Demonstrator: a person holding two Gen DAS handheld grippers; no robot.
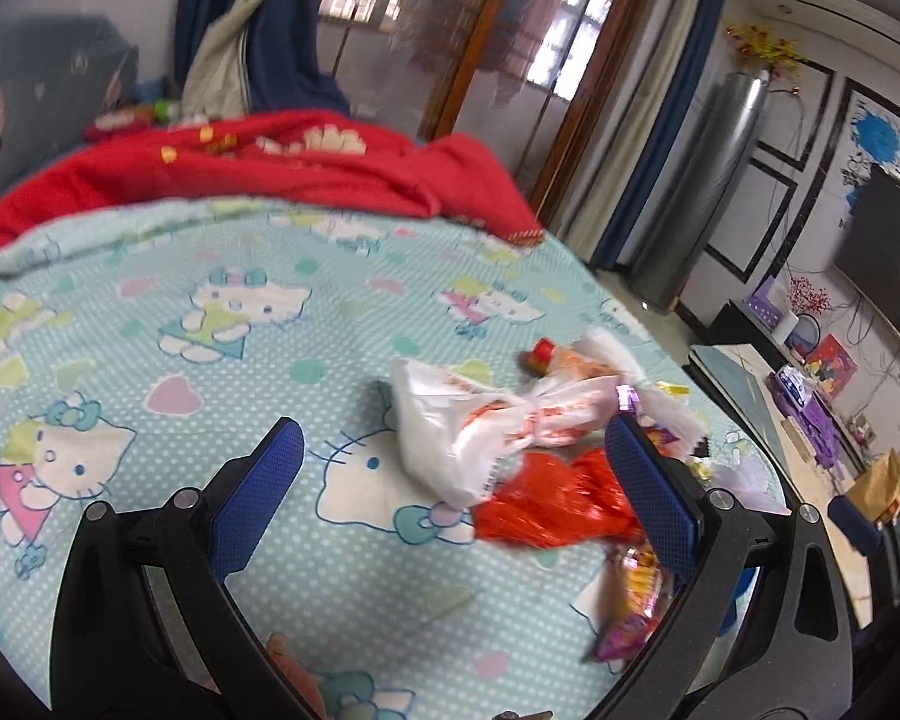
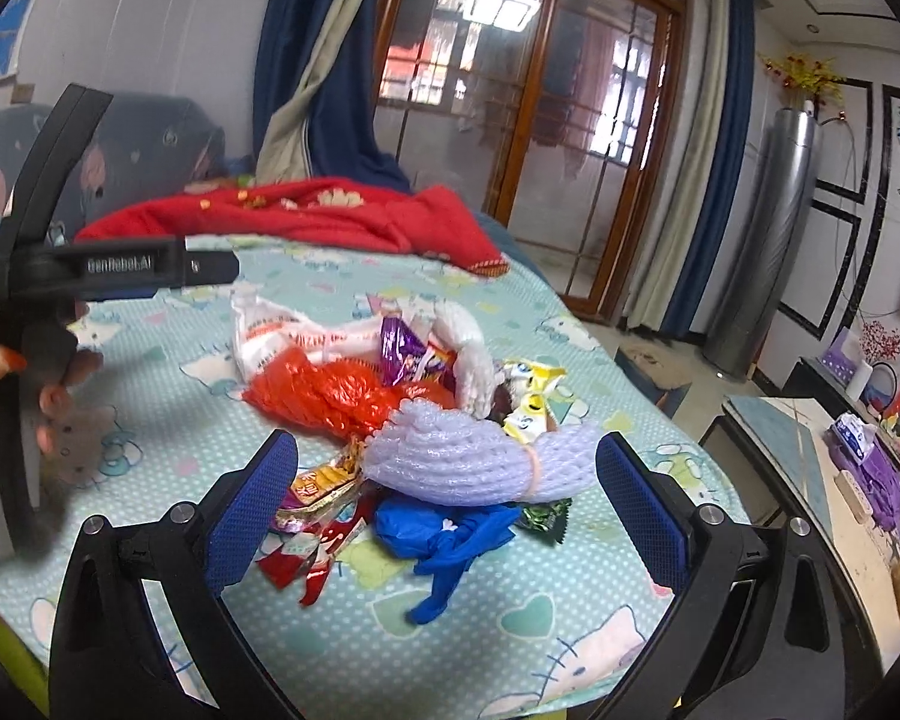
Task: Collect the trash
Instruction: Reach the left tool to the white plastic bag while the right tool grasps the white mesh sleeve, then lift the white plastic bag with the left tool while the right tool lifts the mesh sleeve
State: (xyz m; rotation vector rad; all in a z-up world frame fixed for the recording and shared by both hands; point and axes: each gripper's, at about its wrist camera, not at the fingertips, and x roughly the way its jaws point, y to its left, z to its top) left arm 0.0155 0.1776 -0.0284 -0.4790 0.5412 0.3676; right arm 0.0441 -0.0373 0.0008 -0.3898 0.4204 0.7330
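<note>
2 wrist fisheyes, both close over the cartoon-cat bedsheet [image 1: 222, 360], tilted down and forward toward the glass doors [image 2: 534, 90]. Left wrist view sits low and near; trash pile right of centre, white plastic bag [image 1: 450, 420] mid-frame. Right wrist view looks from the pile's other side; lavender foam net [image 2: 468, 456] fills lower centre, left gripper body [image 2: 90, 267] at frame left. Shared: white plastic bag, red plastic bag [image 1: 558, 498], red blanket [image 2: 330, 210] upper left, silver floor-standing unit [image 1: 708, 180] at right.
</note>
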